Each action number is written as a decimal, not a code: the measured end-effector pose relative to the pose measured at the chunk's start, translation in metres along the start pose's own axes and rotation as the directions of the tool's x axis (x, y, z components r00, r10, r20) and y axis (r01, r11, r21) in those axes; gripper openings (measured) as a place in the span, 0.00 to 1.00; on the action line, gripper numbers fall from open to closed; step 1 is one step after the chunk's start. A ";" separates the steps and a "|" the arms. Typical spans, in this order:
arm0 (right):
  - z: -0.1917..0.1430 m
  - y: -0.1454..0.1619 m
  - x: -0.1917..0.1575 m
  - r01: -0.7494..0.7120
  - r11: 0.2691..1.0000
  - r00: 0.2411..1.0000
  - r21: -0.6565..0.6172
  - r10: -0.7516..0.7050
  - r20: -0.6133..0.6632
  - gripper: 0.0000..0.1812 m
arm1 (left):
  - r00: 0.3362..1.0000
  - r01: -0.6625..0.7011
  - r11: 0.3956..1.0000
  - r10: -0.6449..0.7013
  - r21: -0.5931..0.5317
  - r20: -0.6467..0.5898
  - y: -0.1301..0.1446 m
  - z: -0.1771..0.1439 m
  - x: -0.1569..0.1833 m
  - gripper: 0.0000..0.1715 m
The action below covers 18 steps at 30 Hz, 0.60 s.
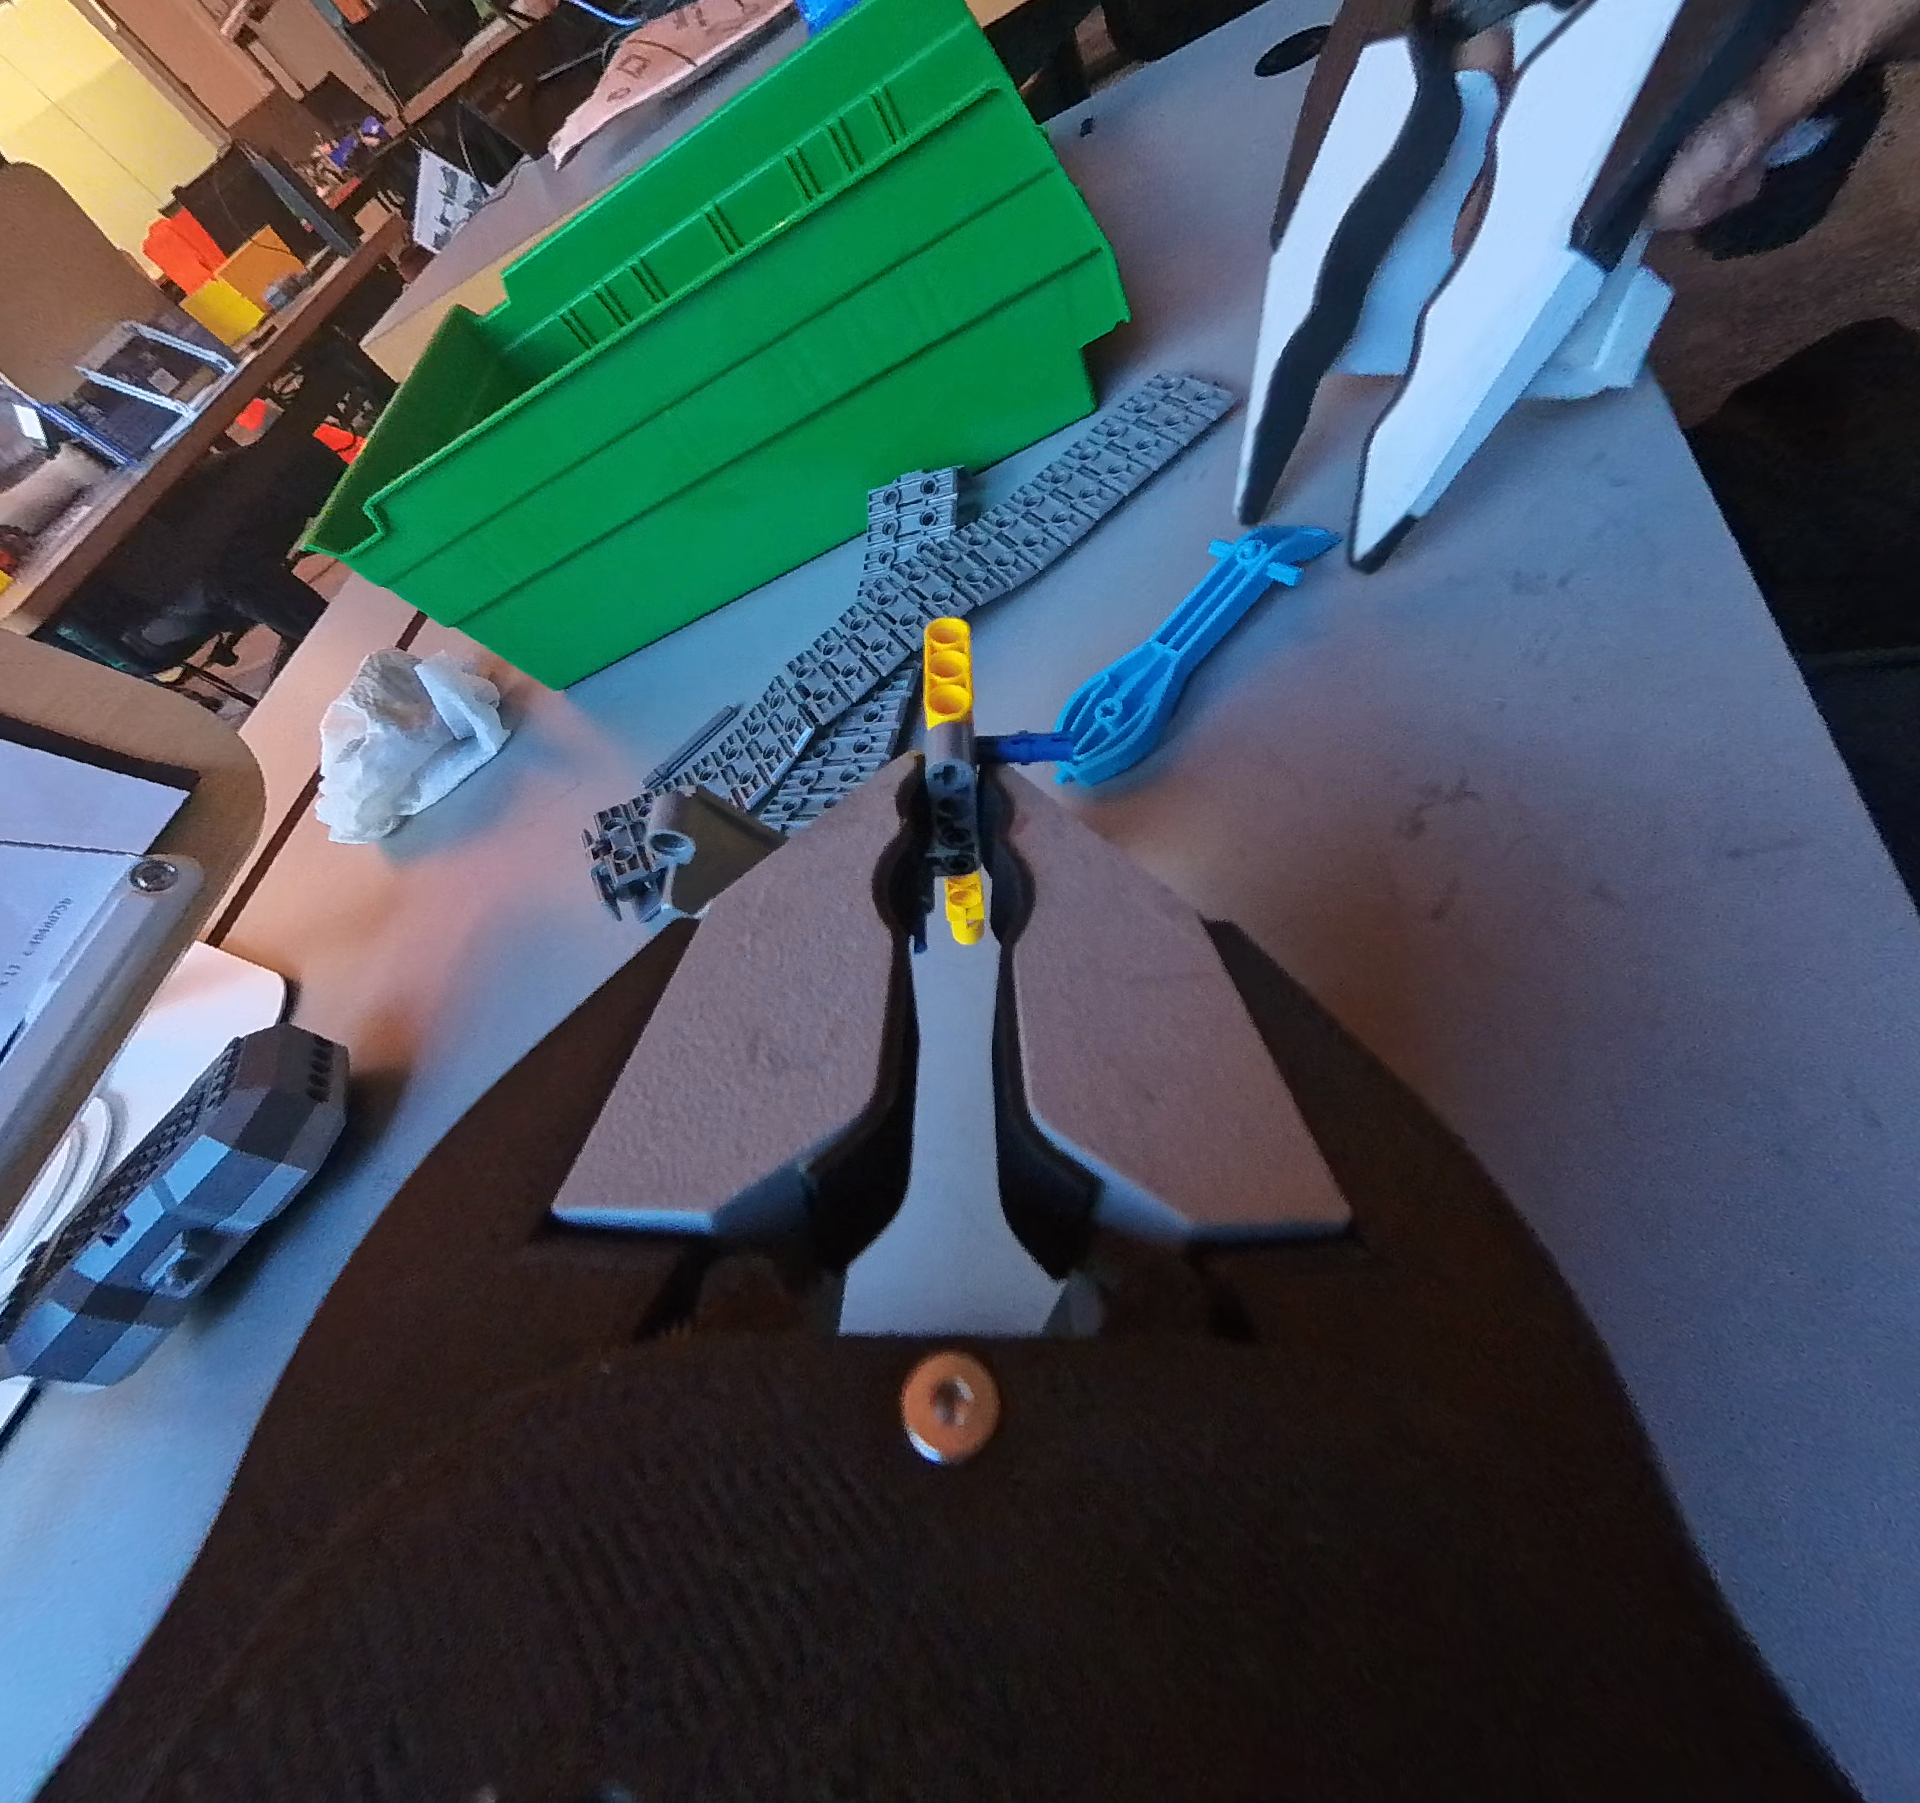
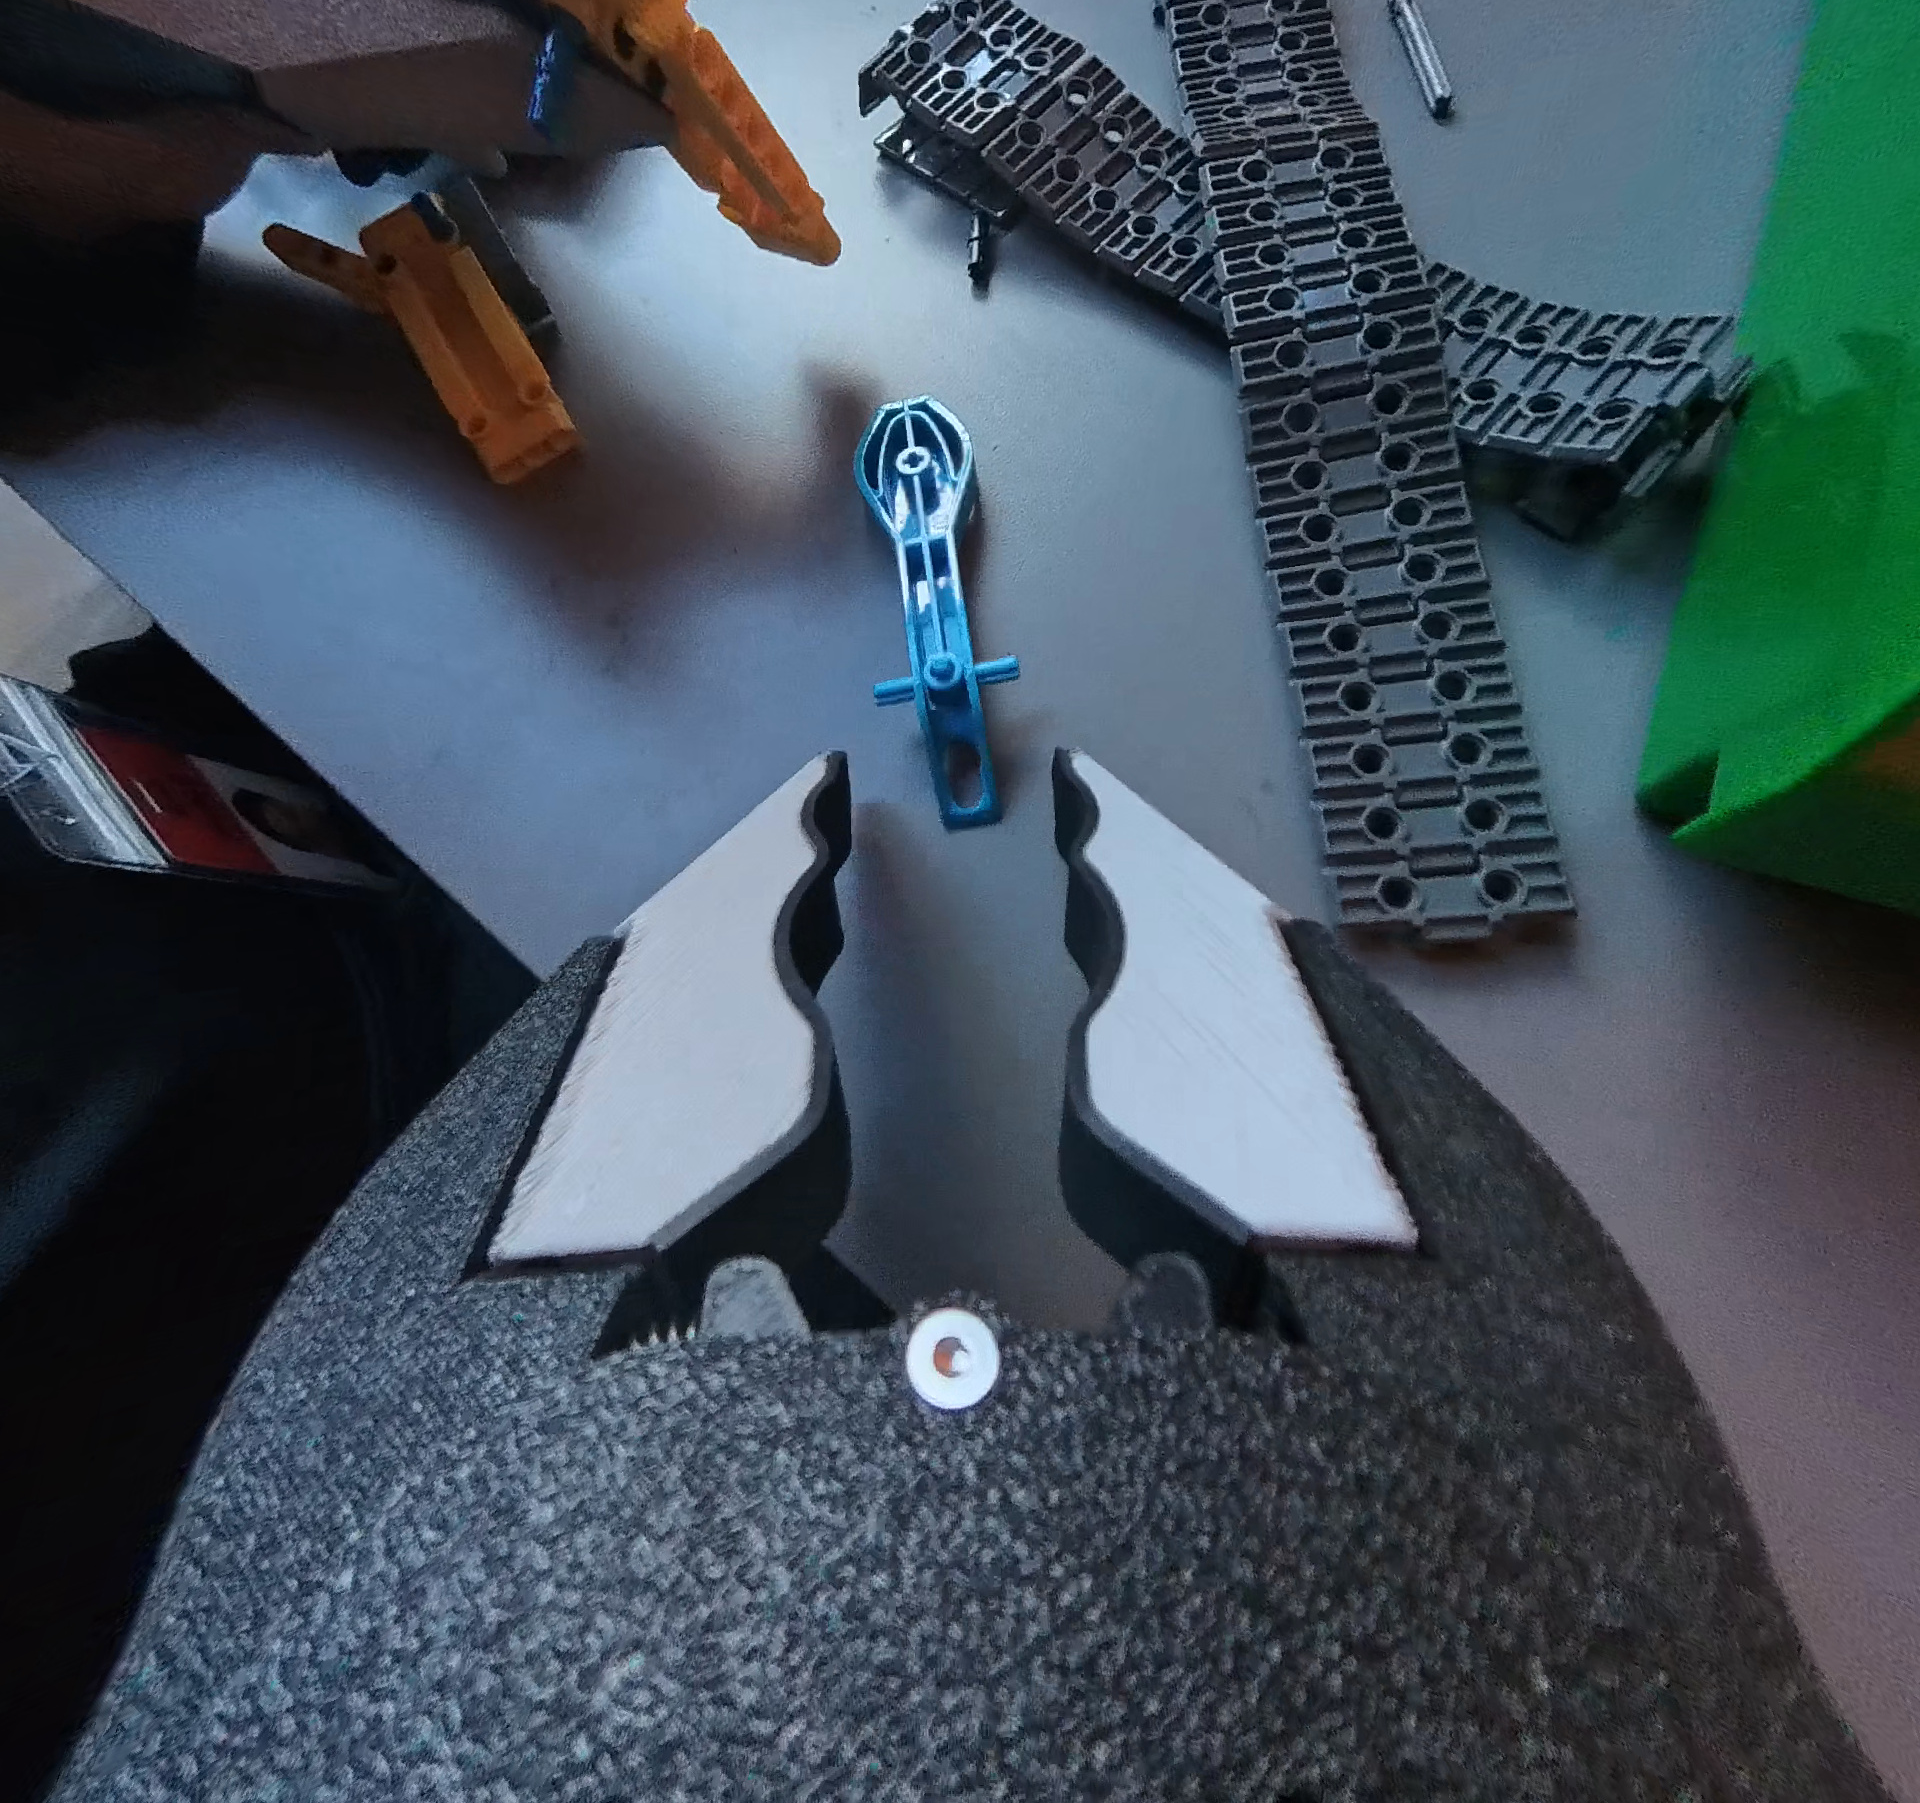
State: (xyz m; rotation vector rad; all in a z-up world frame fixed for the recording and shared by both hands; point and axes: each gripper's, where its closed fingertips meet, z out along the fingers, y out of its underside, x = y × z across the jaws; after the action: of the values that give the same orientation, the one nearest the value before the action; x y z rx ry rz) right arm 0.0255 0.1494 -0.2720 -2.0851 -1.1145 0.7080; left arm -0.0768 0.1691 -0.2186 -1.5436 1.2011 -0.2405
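Note:
My left gripper (image 1: 951, 797) is shut on a small brick assembly of yellow beams (image 1: 948, 678) joined by a grey beam (image 1: 951, 813), held above the grey table (image 1: 1403, 922). The assembly (image 2: 665, 70) also shows at the upper left of the right wrist view, with a second yellow beam (image 2: 468, 340) hanging below. My right gripper (image 2: 951, 777) is open and empty, its tips on either side of the near end of a blue plastic piece (image 2: 930, 610) that lies flat on the table. The right gripper (image 1: 1314, 532) also shows in the left wrist view, pointing down at that blue piece (image 1: 1174, 662).
Grey track-link strips (image 2: 1351, 506) lie crossed beside a green bin (image 1: 748, 382). A small metal axle (image 2: 1418, 44) lies near the bin. A crumpled tissue (image 1: 410, 740) and a dark grey brick model (image 1: 177, 1192) sit at the left. The table edge (image 2: 312, 714) runs left of my right gripper. The tips of one gripper are about 12 cm away from the tips of the other.

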 end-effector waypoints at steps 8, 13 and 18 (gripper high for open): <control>0.020 -0.008 -0.021 0.053 0.998 0.997 -0.013 -0.053 0.055 0.07 | 0.999 0.038 0.999 -0.038 0.006 -0.014 0.000 0.000 -0.001 0.03; 0.024 -0.009 -0.031 0.077 0.997 0.994 -0.020 -0.075 0.076 0.08 | 0.998 0.056 0.998 -0.055 0.028 -0.038 -0.003 -0.002 0.001 0.03; 0.010 -0.014 -0.026 0.078 0.997 0.996 0.023 -0.079 0.045 0.13 | 0.996 -0.086 0.994 0.085 0.067 0.024 -0.014 -0.009 0.001 0.04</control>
State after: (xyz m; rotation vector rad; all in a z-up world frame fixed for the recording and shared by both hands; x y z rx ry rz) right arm -0.0016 0.1355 -0.2634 -2.0050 -1.2023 0.7292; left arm -0.0748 0.1611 -0.2046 -1.4291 1.2270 -0.2056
